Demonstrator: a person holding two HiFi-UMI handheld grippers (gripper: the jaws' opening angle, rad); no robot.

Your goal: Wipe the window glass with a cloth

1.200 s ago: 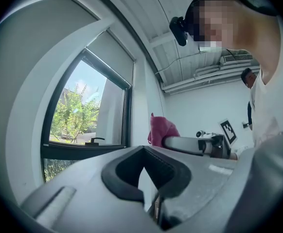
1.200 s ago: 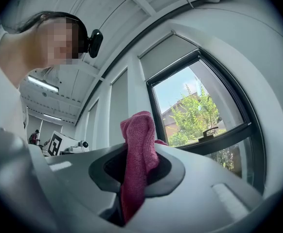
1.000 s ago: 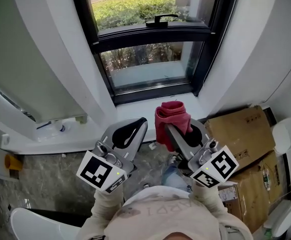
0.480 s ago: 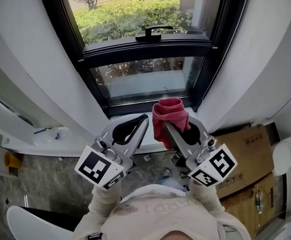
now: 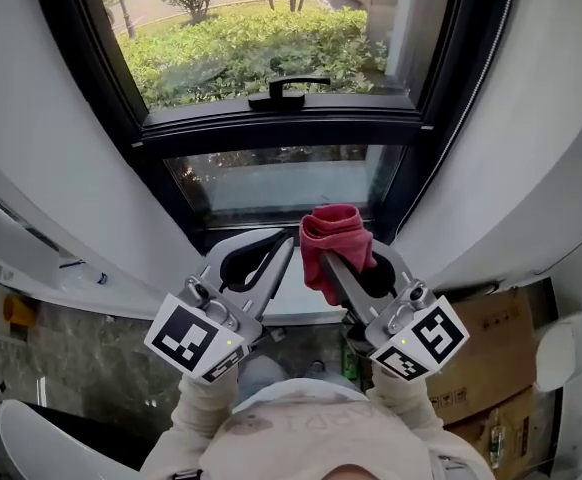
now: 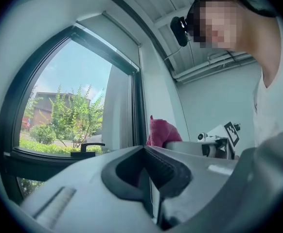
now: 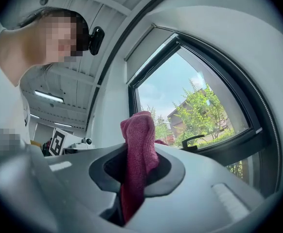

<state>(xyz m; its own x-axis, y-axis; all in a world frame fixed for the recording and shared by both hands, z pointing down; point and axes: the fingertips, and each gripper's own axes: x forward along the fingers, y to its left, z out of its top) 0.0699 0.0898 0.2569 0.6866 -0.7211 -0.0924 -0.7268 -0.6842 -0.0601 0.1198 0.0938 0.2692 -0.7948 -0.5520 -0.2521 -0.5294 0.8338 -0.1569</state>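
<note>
I hold both claws up side by side, facing the window glass (image 5: 281, 180). My right claw (image 5: 363, 265) pinches the red cloth (image 5: 331, 236), which sticks up near the lower pane. My left claw (image 5: 261, 258) is squeezed together with nothing inside. A black handle (image 5: 289, 88) sits higher up.

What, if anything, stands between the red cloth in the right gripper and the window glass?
Nothing visible: the red cloth, clamped in the right gripper, faces the window glass across open air; the left gripper is beside it.
</note>
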